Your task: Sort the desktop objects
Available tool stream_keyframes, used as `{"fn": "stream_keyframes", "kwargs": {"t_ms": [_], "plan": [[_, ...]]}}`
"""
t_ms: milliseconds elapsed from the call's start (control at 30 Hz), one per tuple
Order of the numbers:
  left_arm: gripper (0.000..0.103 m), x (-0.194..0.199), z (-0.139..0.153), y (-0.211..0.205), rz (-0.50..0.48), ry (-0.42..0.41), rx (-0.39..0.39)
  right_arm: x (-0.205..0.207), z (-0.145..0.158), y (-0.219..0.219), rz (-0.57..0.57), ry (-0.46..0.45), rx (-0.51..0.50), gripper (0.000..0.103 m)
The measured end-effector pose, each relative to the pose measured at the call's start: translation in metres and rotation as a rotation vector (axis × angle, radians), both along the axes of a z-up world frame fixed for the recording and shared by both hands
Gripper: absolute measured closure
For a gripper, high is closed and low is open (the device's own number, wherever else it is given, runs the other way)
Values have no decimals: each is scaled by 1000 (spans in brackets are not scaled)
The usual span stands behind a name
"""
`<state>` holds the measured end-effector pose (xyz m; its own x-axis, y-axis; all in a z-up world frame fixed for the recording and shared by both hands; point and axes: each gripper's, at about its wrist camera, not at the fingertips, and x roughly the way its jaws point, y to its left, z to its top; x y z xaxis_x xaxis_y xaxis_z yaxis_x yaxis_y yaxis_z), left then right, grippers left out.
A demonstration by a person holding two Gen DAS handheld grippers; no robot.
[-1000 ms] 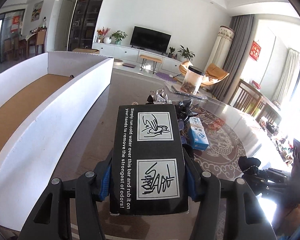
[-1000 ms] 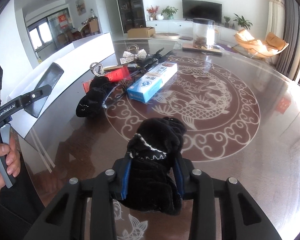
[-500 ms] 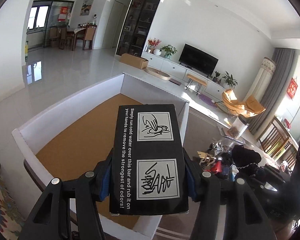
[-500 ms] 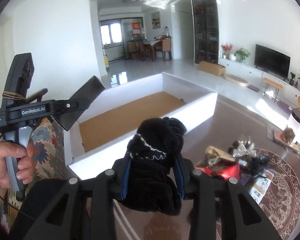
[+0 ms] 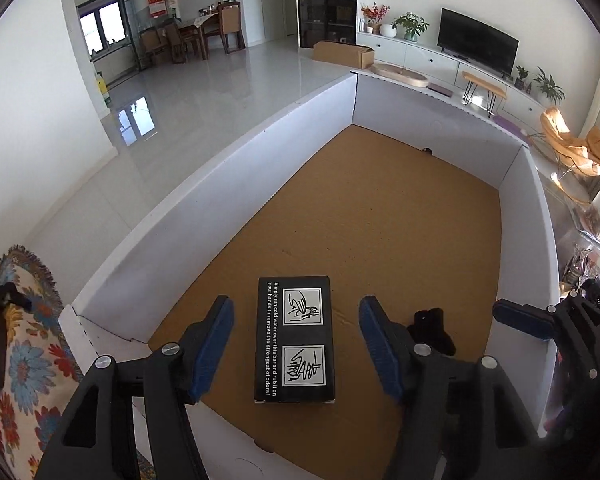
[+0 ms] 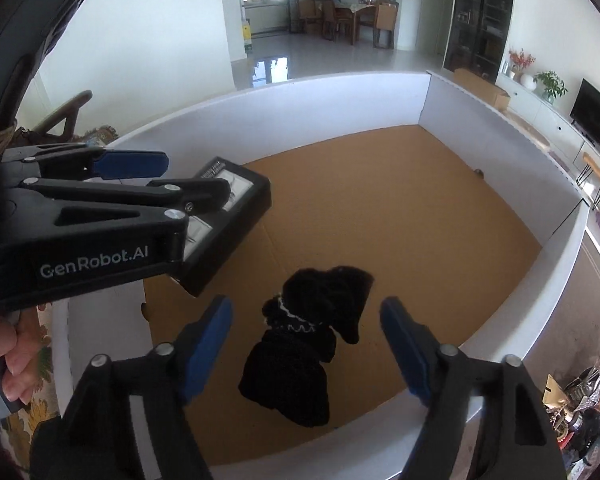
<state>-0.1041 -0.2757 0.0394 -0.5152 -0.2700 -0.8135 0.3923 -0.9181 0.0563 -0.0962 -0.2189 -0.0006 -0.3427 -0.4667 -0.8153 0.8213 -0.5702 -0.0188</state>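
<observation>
A black box with white printed panels (image 5: pixel 295 340) sits loose between the blue pads of my left gripper (image 5: pixel 296 304), whose jaws are opening; neither pad touches it. It is over the brown floor of a big white-walled carton (image 5: pixel 220 184). A black knitted piece with white trim (image 6: pixel 312 340) is low over the carton floor between the fingers of my right gripper (image 6: pixel 306 304), whose jaws are also opening and clear of it. The right wrist view shows the left gripper (image 6: pixel 196 178) with the black box (image 6: pixel 236 216) at upper left. I cannot tell whether either object rests on the floor.
The carton's walls (image 6: pixel 300 108) ring both grippers. A pile of small desktop objects (image 6: pixel 580 404) lies on the dark glass table to the right of the carton. A flower-patterned cloth (image 5: pixel 24 340) is left of it. A person's hand (image 6: pixel 8 344) holds the left gripper's handle.
Both grippers swung from the table to above the carton and tilted down. Their jaws have parted, letting go of the black box and the knitted piece, which now sit lower.
</observation>
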Motion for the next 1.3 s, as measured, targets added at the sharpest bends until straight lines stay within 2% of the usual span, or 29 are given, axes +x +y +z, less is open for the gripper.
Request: {"fn": "stream_keyframes", "kwargs": {"t_ms": [67,133,233,333,367,433,500,533,633,833,933,1033,1100,1200,1267,1300], "plan": [[12,2,-3,1,-5,-17,-50,8,-4,2,35,46,30,14],[9,1,-10,5,-13,-52,-76,16,-7,6,64,85,57,14],[8,1,-16,0,-25,-99,-54,25,-10,10,91,116,77,8],[8,3,-35,-1,-52,-192,-60,32,-16,9,121,171,113,7],[8,3,-38,3,-78,-202,-78,33,-18,7,131,185,127,6],[8,6,-43,17,-130,-228,-177,32,-19,8,131,177,128,4],[9,8,-46,29,-184,-244,-242,30,-20,5,133,175,152,4],[10,10,-44,31,-194,-239,-243,33,-20,5,140,167,156,2],[10,19,-41,30,-194,-221,-182,41,-20,11,155,167,167,0],[9,47,-28,32,-178,-132,-128,44,-13,22,167,152,99,0],[8,56,-18,16,-116,-19,-47,39,10,45,74,203,-36,0],[8,83,8,3,-11,180,31,42,41,79,-31,274,-176,0],[8,101,30,5,14,273,41,53,59,118,-107,338,-280,0],[8,117,57,24,-32,366,62,69,74,182,-223,444,-359,0],[8,121,74,51,-100,426,78,72,71,218,-313,477,-338,0],[8,121,81,68,-140,451,80,70,64,233,-361,456,-296,0]]}}
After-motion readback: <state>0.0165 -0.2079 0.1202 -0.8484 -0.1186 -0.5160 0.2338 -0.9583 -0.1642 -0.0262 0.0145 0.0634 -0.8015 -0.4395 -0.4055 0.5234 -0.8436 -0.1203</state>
